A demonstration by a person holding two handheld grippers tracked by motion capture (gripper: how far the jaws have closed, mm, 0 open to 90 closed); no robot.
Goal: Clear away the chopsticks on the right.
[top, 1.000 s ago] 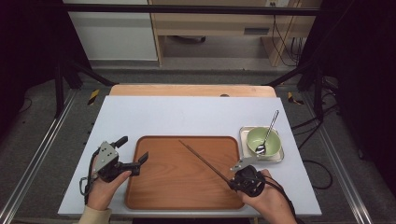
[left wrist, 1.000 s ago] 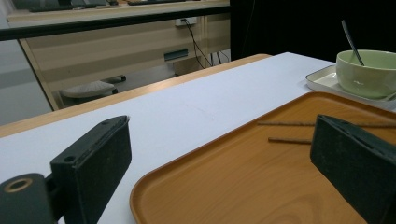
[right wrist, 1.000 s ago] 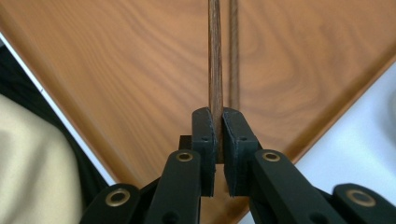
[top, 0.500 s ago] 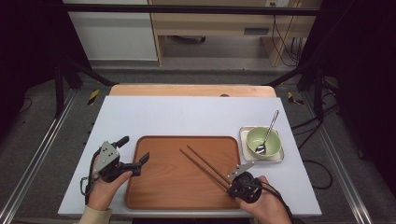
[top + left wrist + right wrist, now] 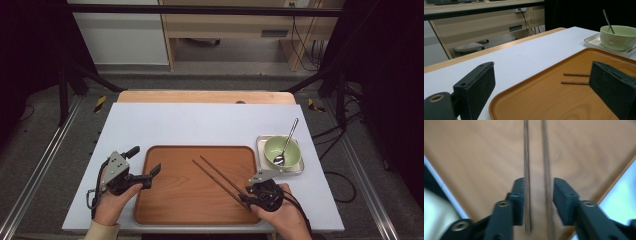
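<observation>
Two chopsticks lie side by side on the tray, their near ends between your right claw, whose jaws have just been opening and grip nothing. Thin, stiff, light and prone to rolling: pinch both together near the thick ends. Left claw stands wide open, empty.

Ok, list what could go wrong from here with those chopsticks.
1. The right gripper has just been opening, and the chopsticks lie on the tray between its jaws; pulling back carelessly could drag them.
2. Their near ends sit close to the tray's near rim, so a nudge might push them over it.
3. The two sticks lie apart; another grab may catch one only.
</observation>
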